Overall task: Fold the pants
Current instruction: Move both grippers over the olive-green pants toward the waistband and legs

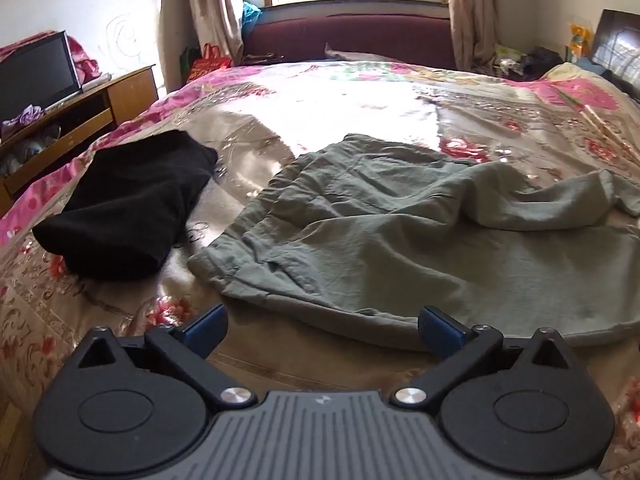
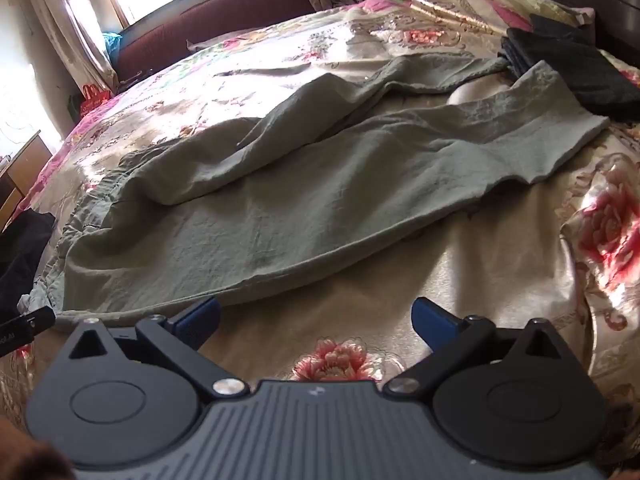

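A pair of grey-green pants (image 1: 400,236) lies unfolded and rumpled on a bed covered by a shiny floral bedspread (image 1: 280,120) in beige, pink and red. In the left wrist view the waist end lies nearest the camera, its hem curving just beyond the left tool (image 1: 320,330), whose blue-padded fingers stand wide apart with nothing between them and point down toward the bedspread at the near edge of the cloth. To the left of the pants, apart from them, lies a bundled black garment (image 1: 124,208). In the right wrist view the two legs of the pants (image 2: 320,184) run away to the upper right, one leg creased and partly lying over the other, their cuffs ending near a folded dark garment (image 2: 576,68) by the pillow. The right tool (image 2: 316,320) also stands wide, empty, over bare bedspread just beside the near side seam of the pants. Behind the bed are a dark red sofa (image 1: 352,36), a bright window with curtains, and on the left a wooden cabinet (image 1: 80,112) carrying a flat screen (image 1: 36,72).
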A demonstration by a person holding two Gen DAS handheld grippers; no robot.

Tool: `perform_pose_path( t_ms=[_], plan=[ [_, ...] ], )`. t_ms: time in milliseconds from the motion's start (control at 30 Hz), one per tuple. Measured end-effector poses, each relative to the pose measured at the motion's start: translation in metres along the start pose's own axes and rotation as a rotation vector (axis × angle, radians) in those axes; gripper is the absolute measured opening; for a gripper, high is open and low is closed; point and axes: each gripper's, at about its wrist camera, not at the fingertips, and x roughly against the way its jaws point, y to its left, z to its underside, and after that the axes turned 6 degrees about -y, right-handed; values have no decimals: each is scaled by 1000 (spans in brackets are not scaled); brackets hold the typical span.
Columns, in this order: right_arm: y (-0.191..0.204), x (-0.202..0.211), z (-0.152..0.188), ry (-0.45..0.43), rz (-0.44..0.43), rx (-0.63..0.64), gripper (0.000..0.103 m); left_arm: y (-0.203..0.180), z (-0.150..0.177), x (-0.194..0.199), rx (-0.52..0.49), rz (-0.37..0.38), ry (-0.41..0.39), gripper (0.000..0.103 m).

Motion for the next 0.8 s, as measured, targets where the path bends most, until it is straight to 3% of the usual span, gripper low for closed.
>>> perform_pose_path(
  t_ms=[233,267,300,433,533,700,800],
  plan=[
    [7,-32,-10,61,-67,-79,101,43,1,-41,102,-28,68,101],
    [7,-34,-12,67,-74,-83,101,47,1,-43,108,-25,79,95],
    [6,-34,-15,71,-85,-90,101,51,2,-41,110,-9,84,90],
    [0,-21,-19,49,-137,-98,101,71,8,-19,142,36,49,89],
    [2,-26,-20,69,-131,-103,100,75,-4,-16,145,30,0,90],
    [1,-38,-20,110,-165,-205,101,73,-14,-42,230,64,58,89],
    [11,-47,-22,110,-168,-170,99,64,-16,-56,234,71,85,76]
  ],
)
